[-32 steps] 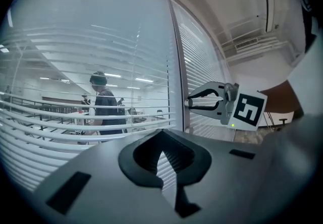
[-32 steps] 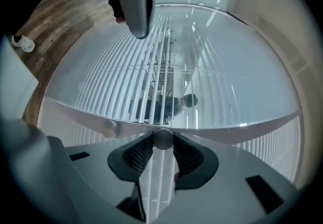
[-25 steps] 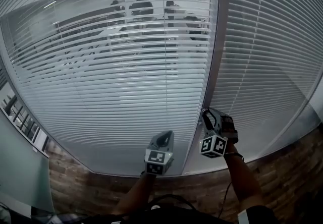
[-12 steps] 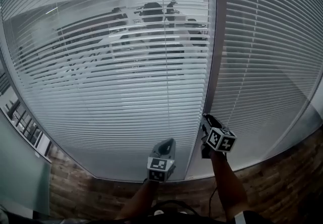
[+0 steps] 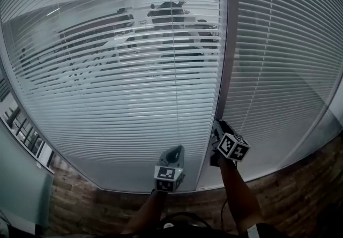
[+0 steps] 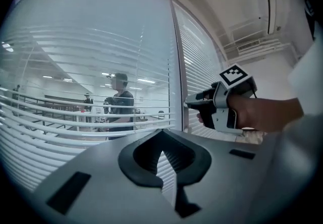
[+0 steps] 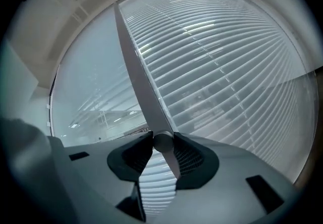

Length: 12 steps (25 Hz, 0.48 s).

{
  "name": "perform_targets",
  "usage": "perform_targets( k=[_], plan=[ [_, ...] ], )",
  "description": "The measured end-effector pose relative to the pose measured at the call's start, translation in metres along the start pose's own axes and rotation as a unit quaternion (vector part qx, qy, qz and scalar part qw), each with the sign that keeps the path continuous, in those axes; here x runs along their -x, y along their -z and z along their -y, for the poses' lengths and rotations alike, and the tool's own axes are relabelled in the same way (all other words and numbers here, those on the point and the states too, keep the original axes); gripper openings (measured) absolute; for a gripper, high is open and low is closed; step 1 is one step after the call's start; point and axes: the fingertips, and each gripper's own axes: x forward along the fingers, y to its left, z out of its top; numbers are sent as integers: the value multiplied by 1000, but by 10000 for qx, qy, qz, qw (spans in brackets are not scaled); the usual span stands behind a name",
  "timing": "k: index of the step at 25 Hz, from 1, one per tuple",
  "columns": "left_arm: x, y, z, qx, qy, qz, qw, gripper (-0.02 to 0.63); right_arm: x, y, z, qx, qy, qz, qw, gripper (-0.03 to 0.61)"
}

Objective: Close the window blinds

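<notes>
White slatted blinds (image 5: 123, 97) hang behind the glass of the left pane, tilted partly open, so the office beyond shows through. The right pane's blinds (image 5: 284, 60) look more closed. Between the panes runs a grey frame post (image 5: 228, 44). My right gripper (image 5: 217, 124) is at that post, shut on a small round knob (image 7: 162, 141); its jaws have just been closing on it. From the left gripper view the right gripper (image 6: 194, 102) points level at the post. My left gripper (image 5: 174, 151) is held level before the left pane, jaws together, holding nothing.
Under the window a brick-patterned surface (image 5: 300, 188) runs along the bottom edge. Desks, chairs and people (image 5: 171, 17) are visible behind the glass, including one person standing (image 6: 120, 107). A wall with a shelf-like strip (image 5: 24, 129) lies to the left.
My right gripper has rolled about its own axis at the post, so its marker cube now shows a different face. The left gripper has stayed where it was.
</notes>
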Motion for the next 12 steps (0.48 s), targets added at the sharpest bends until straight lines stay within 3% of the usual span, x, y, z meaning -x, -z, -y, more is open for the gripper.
perform_targets(
  k=[2, 5, 8, 12],
  plan=[
    [-2, 2, -3, -89, -69, 29, 9999, -6, -2, 3, 0, -125, 46, -35, 9999, 130],
    [2, 2, -4, 122, -64, -7, 9999, -6, -2, 7, -2, -153, 66, -62, 9998, 130],
    [6, 3, 2, 263, -5, -163, 9995, -6, 0, 7, -1, 87, 60, -91, 9999, 127],
    [5, 4, -1, 131, -20, -3, 9999, -6, -1, 7, -2, 352, -51, -164, 9992, 127]
  ],
)
